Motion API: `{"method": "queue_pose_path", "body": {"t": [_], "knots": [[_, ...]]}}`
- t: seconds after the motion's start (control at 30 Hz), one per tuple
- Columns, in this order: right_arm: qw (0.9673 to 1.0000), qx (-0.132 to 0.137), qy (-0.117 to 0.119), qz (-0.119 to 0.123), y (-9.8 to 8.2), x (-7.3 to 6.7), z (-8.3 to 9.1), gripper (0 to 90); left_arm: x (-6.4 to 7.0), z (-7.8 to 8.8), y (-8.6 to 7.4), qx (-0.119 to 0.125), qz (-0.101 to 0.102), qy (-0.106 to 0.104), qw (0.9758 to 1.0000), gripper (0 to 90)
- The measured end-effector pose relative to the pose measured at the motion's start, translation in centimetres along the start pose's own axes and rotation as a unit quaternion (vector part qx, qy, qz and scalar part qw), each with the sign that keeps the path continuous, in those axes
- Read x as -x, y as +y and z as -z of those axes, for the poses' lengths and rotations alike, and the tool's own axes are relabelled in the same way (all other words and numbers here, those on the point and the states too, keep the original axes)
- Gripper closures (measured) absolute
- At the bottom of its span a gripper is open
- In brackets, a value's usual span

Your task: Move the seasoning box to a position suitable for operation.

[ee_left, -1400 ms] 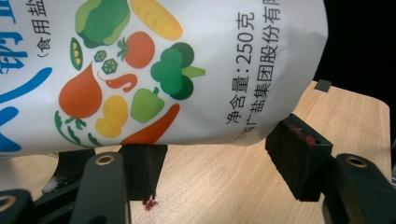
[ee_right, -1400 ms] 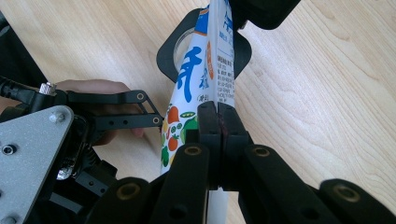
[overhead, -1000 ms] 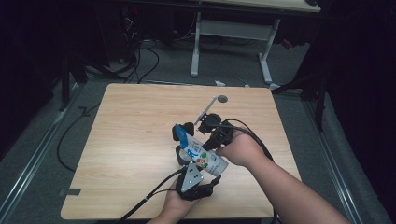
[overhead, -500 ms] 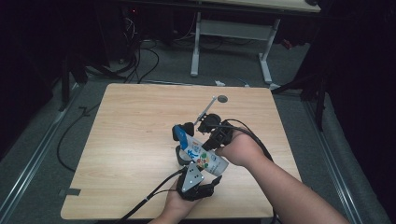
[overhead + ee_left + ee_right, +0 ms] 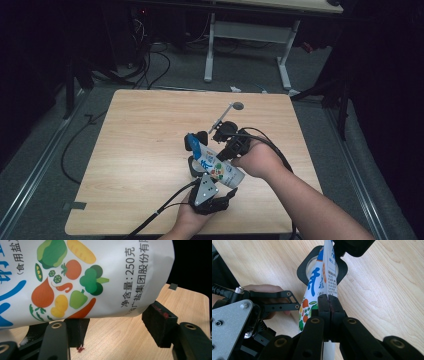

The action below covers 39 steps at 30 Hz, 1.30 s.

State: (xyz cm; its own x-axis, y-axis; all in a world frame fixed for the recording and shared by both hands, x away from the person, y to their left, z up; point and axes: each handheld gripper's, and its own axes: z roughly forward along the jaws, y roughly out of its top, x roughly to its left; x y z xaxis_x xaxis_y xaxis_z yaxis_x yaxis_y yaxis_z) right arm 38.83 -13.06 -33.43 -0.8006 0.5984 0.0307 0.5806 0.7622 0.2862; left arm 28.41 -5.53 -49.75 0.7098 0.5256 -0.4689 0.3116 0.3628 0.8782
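A white bag (image 5: 219, 169) printed with vegetables and blue lettering hangs tilted above the wooden table (image 5: 140, 150). My right gripper (image 5: 328, 305) is shut on the bag's (image 5: 317, 282) thin side seam; it also shows at the bag's right (image 5: 234, 148). My left gripper (image 5: 117, 317) stands open under the bag's (image 5: 95, 270) bulging lower part. One pad (image 5: 78, 331) meets the bag's underside and the other pad (image 5: 160, 323) stands just clear of it. The left gripper (image 5: 207, 176) comes in from the near edge. The bag's upper end hangs over a black ring (image 5: 342, 268).
A thin rod with a small round disc (image 5: 238, 105) stands behind the grippers. A black block (image 5: 354, 246) lies past the ring. Cables (image 5: 160, 212) trail off the table's near edge. A white desk frame (image 5: 250, 35) stands on the floor beyond the table.
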Motion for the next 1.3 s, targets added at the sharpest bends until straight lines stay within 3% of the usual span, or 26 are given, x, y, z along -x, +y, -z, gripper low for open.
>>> {"method": "queue_pose_path", "body": {"t": [1.3], "knots": [[1.0000, -0.007, -0.001, 0.004, 0.57, -0.23, -0.26, 90.0, 0.05, 0.02, 0.12, 0.002, 0.007, 0.001, 1.0000, 40.1]]}}
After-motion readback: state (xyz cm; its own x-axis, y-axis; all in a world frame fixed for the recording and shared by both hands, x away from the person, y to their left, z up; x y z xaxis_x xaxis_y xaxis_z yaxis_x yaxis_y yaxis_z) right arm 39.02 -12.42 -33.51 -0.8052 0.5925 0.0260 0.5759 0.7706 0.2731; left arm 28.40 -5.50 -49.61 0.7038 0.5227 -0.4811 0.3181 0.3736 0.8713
